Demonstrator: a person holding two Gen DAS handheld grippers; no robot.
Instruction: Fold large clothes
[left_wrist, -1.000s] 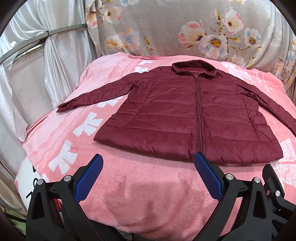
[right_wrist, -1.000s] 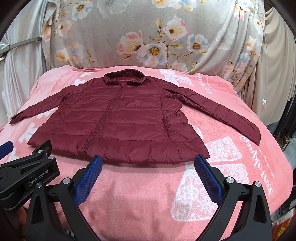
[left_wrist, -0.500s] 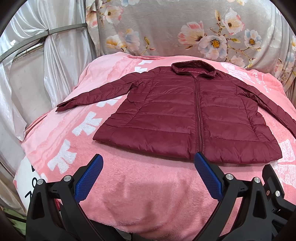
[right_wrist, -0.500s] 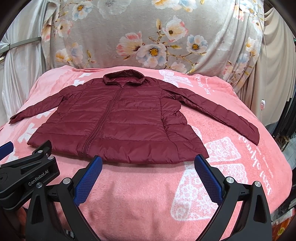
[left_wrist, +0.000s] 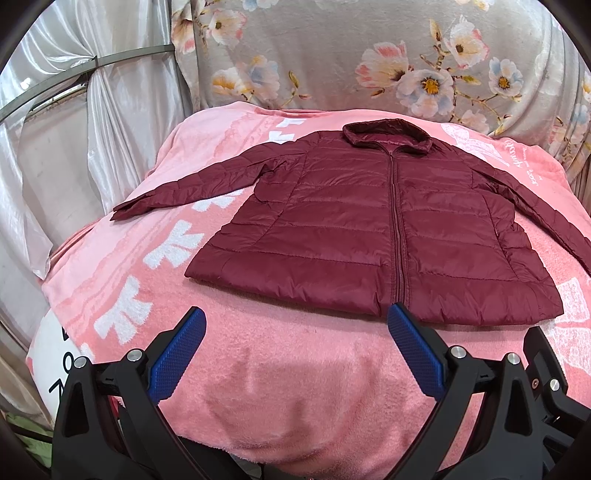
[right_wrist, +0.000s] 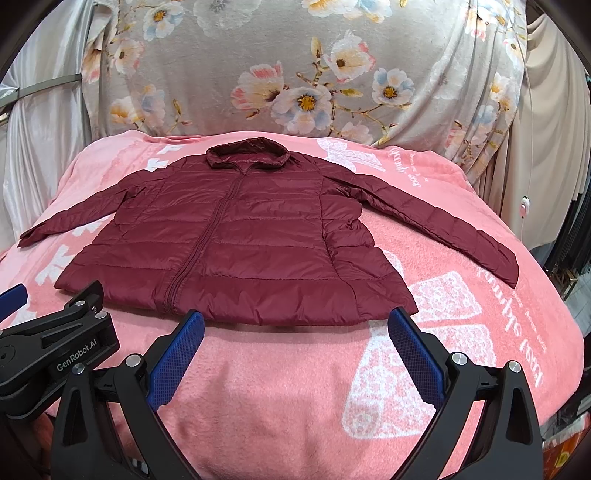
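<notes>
A dark red quilted jacket (left_wrist: 369, 229) lies flat and zipped on a pink blanket (left_wrist: 280, 387), collar at the far side, both sleeves spread out. It also shows in the right wrist view (right_wrist: 236, 243). My left gripper (left_wrist: 295, 332) is open and empty, just short of the hem's left half. My right gripper (right_wrist: 295, 332) is open and empty, just short of the hem's right half. The left gripper's body (right_wrist: 55, 354) shows at the lower left of the right wrist view.
A floral cloth (right_wrist: 295, 74) hangs behind the bed. White satin drapes (left_wrist: 74, 129) and a metal rail stand at the left. The blanket (right_wrist: 480, 332) drops off at the right edge near beige curtains (right_wrist: 546, 147).
Both views have shifted very slightly; the jacket sits a touch lower in the frames. Both grippers stay open and empty.
</notes>
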